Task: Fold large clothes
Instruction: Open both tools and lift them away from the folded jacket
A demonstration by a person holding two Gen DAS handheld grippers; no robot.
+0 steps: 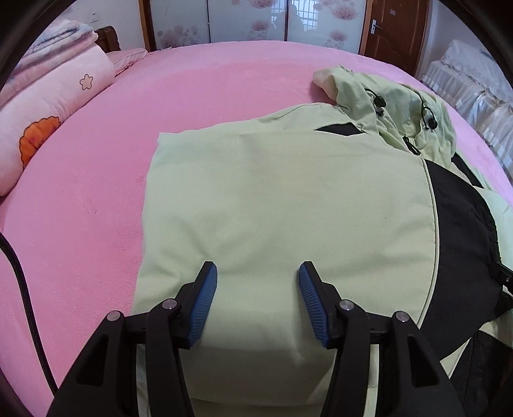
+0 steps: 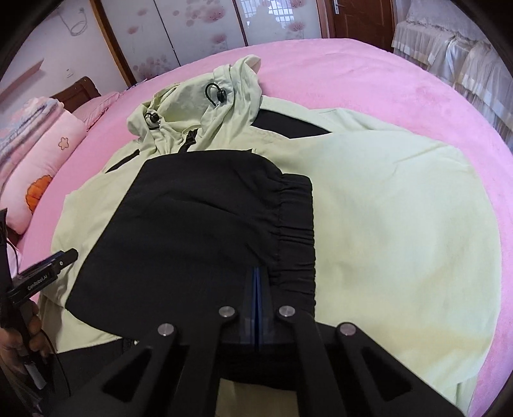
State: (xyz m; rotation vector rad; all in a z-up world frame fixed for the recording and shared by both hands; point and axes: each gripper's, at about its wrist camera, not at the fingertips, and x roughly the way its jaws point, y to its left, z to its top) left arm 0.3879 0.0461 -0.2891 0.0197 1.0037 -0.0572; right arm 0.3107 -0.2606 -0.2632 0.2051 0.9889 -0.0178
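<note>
A pale green hooded jacket (image 1: 282, 199) with black panels lies flat on the pink bed (image 1: 96, 208), hood (image 1: 384, 102) at the far end. My left gripper (image 1: 258, 272) is open and empty, just above the jacket's left green panel. In the right wrist view the jacket (image 2: 400, 224) shows with a black sleeve (image 2: 198, 231) folded across its middle. My right gripper (image 2: 258, 276) is shut on the sleeve's black elastic cuff (image 2: 298, 231). The left gripper's body (image 2: 41, 272) shows at the left edge.
Folded pink quilts (image 1: 48, 112) are stacked at the bed's left side. A wardrobe with flowered panels (image 1: 250, 19) and a brown door (image 1: 394, 29) stand behind the bed. White draped furniture (image 2: 455, 54) is at the right. A black cable (image 1: 25, 288) hangs at the left.
</note>
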